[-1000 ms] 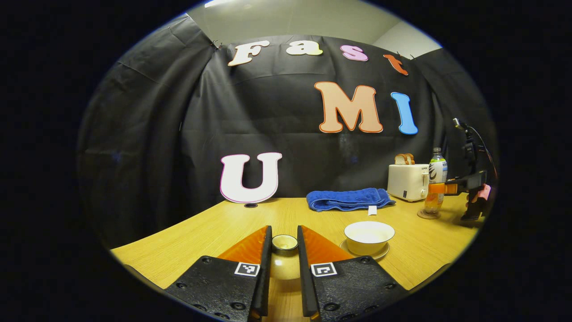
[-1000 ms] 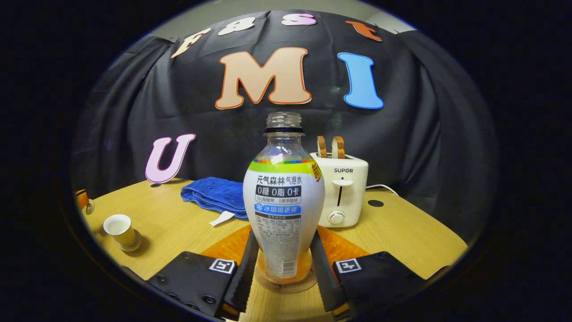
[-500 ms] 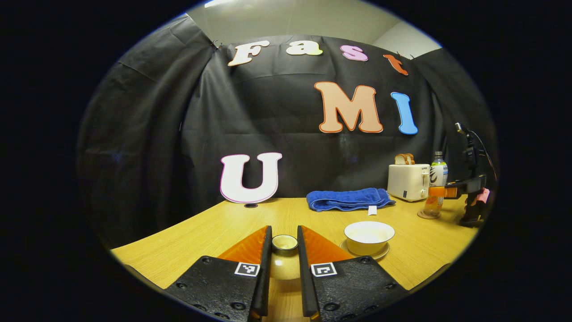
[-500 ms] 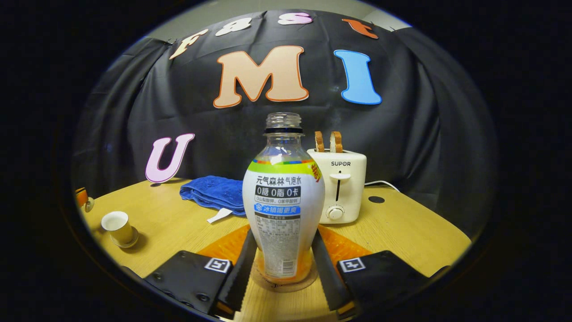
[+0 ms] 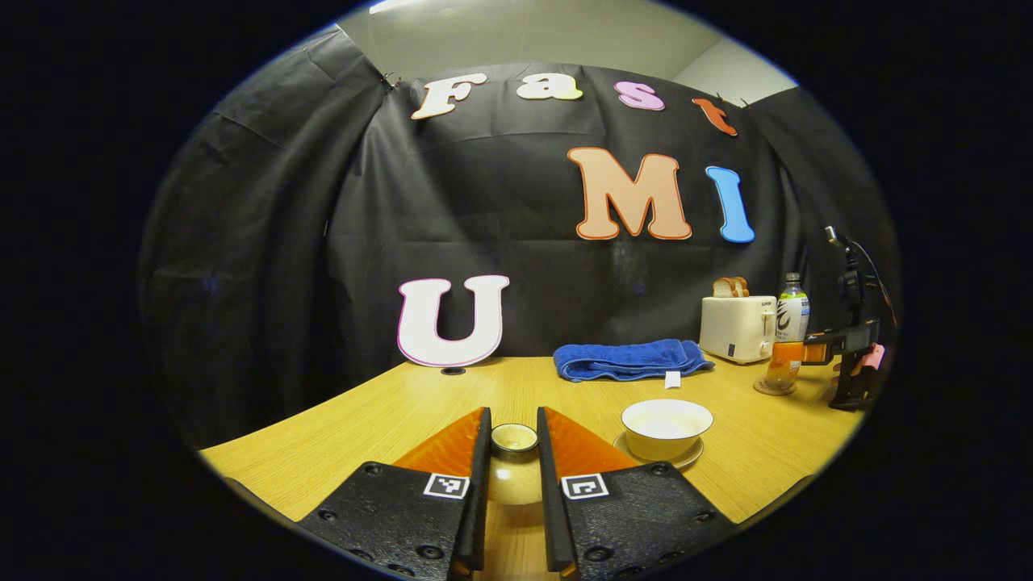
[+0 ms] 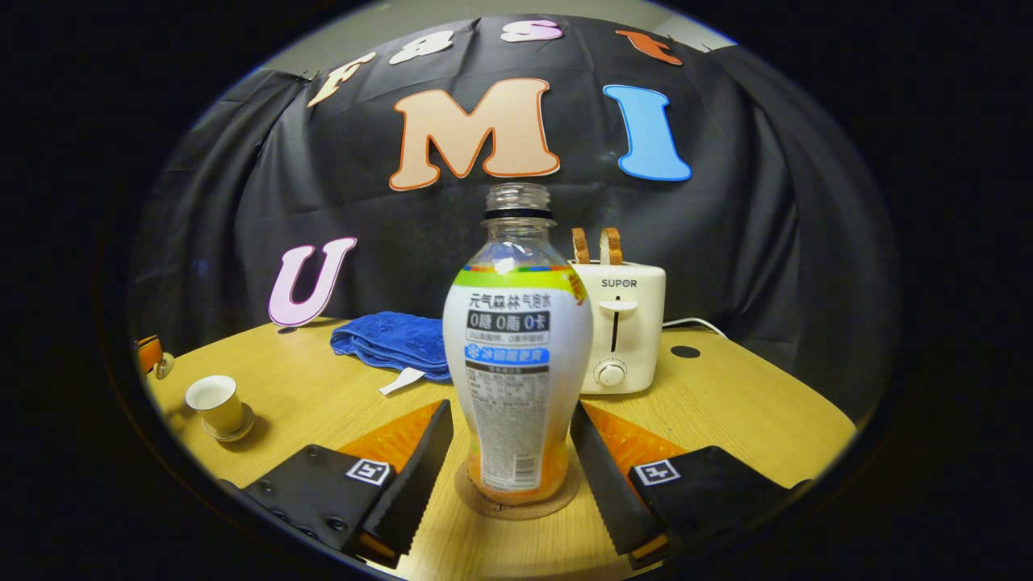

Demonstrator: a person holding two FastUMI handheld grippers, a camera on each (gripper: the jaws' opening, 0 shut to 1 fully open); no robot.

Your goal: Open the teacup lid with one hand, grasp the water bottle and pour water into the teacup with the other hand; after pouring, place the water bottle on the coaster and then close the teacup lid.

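Observation:
My left gripper (image 5: 513, 420) is shut on the cream teacup lid (image 5: 514, 478), low over the near table. The open cream teacup (image 5: 667, 426) sits on its saucer just right of it, and shows small at the left in the right gripper view (image 6: 216, 402). The water bottle (image 6: 516, 355), uncapped and with a little orange liquid, stands upright on the round coaster (image 6: 516, 494). My right gripper (image 6: 510, 410) is open, one finger on each side of the bottle with small gaps. In the left gripper view the bottle (image 5: 789, 331) and right gripper (image 5: 807, 352) are far right.
A white toaster (image 6: 617, 331) with two bread slices stands right behind the bottle. A folded blue towel (image 6: 391, 343) lies at the back of the wooden table (image 6: 323, 395). The left gripper (image 6: 149, 355) is at the table's far left edge.
My right gripper's fingers have spread and let go of the bottle, which now stands alone on the coaster. The left gripper and lid have stayed still.

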